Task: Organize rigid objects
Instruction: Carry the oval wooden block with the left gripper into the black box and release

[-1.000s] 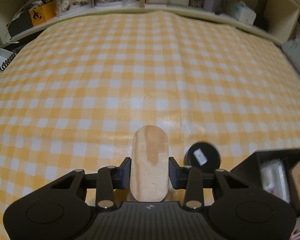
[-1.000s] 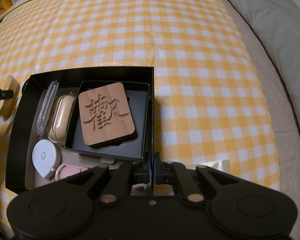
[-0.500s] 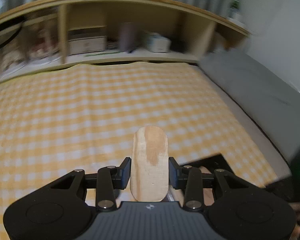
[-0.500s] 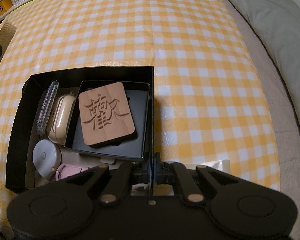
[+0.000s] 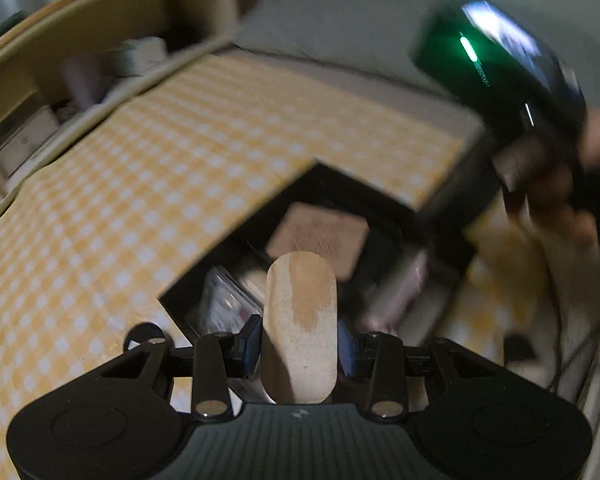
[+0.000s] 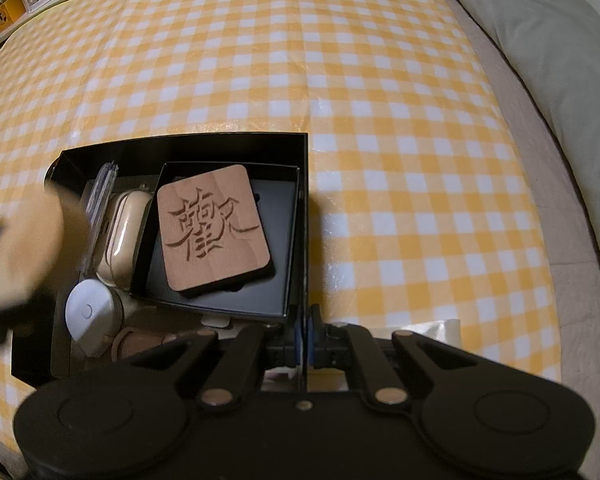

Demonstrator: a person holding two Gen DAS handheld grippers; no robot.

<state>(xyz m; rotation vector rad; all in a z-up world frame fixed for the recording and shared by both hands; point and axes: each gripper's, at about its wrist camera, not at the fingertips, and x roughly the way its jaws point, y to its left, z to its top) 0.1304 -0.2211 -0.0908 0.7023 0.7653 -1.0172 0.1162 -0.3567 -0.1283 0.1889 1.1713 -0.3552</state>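
Observation:
My left gripper (image 5: pixel 298 344) is shut on a flat oval wooden piece (image 5: pixel 300 312) and holds it above the near corner of the open black box (image 5: pixel 236 236). This view is blurred. In the right wrist view the wooden piece (image 6: pixel 20 248) shows as a blur over the box's left side. The box (image 6: pixel 180 140) holds a smaller black box (image 6: pixel 284 248) with a carved wooden square (image 6: pixel 212 232), a beige case (image 6: pixel 124 232), a clear packet (image 6: pixel 100 196) and a white round case (image 6: pixel 90 312). My right gripper (image 6: pixel 304 324) is shut on the box's right wall.
The box sits on a yellow-and-white checked cloth (image 6: pixel 300 60). A small black round object (image 5: pixel 144 334) lies on the cloth beside the box's corner. A grey pillow (image 6: pixel 540 40) borders the right side. Shelves (image 5: pixel 60 80) stand behind. A hand (image 5: pixel 560 200) holds the right gripper's body.
My left gripper has swung right with the wooden piece and rolled, from over the bare cloth to over the black box. The right gripper and the box have stayed put.

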